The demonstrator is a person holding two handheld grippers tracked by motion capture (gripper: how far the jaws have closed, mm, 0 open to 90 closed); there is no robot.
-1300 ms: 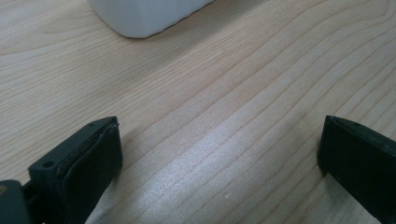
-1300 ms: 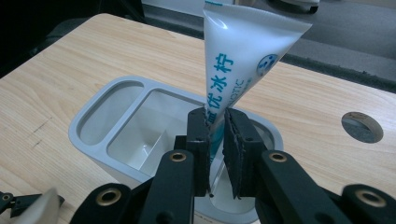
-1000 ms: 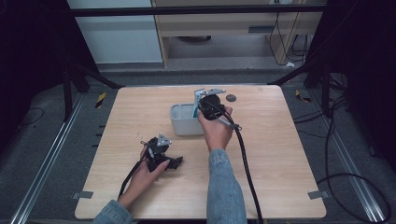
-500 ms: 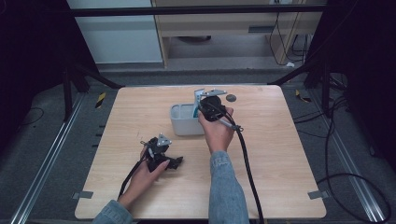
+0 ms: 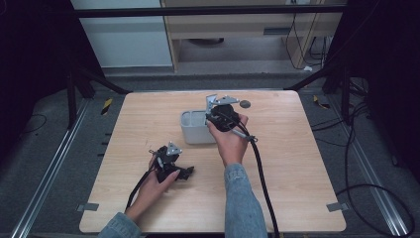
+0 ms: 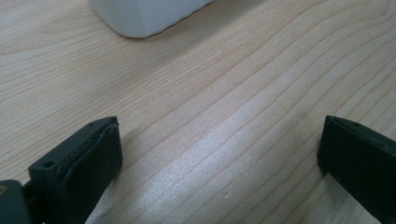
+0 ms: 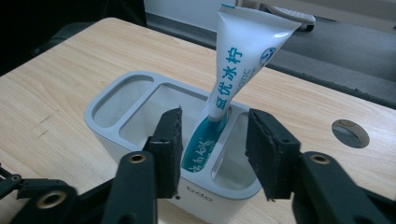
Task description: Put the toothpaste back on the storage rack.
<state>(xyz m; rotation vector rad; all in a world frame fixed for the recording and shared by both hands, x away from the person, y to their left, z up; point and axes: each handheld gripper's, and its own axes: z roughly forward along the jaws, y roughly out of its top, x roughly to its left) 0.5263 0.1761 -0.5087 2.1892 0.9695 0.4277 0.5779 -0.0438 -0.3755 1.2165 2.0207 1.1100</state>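
right gripper (image 7: pixel 212 154) fingers spread around toothpaste tube (image 7: pixel 233 74) standing in holder (image 7: pixel 135 121) | left gripper (image 6: pixel 219 158) fingers spread, idle on table (image 6: pixel 224 93) | next, likely: retreat

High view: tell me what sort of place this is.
Probably a lab or workshop set up for recording, not a home. A bare wooden table stands inside a dark metal frame, loose cables trail over grey carpet, and a person works a cabled hand-held gripper in each hand.

A pale wooden table (image 5: pixel 297 168) carries a white holder (image 5: pixel 194 128).
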